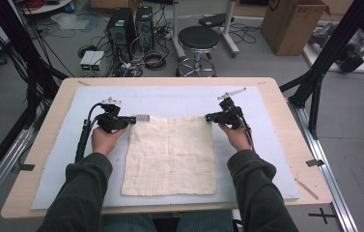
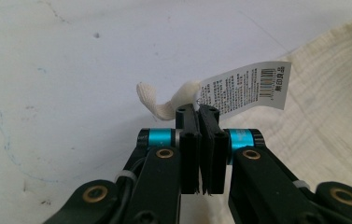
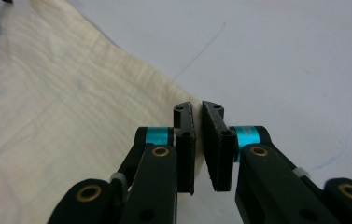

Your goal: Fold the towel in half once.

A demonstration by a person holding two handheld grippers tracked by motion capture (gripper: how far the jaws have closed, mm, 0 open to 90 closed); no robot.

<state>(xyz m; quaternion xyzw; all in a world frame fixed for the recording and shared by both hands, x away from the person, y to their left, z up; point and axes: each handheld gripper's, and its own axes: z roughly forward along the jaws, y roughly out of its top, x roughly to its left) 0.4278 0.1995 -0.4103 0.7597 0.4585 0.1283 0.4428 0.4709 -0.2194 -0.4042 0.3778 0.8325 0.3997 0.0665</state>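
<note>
A square cream cloth (image 1: 170, 154) lies flat on the pale blue mat (image 1: 63, 164), its far corners at the two grippers. My left gripper (image 1: 132, 119) is shut on the far left corner, where a white loop (image 2: 152, 100) and a printed paper tag (image 2: 246, 88) stick out past the jaws (image 2: 199, 112). At the far right corner, my right gripper (image 1: 209, 116) has its jaws pinched on the cloth's edge (image 3: 47, 116), with a thin sliver of fabric between the pads (image 3: 198, 109). Both grippers sit low over the mat, pointing inward at each other.
The mat covers most of a wooden table (image 1: 286, 125). Beyond the far edge stand a black stool (image 1: 199, 38), computer towers (image 1: 129, 29) with cables and a cardboard box (image 1: 290, 24). Black frame posts (image 1: 315, 92) rise at the right.
</note>
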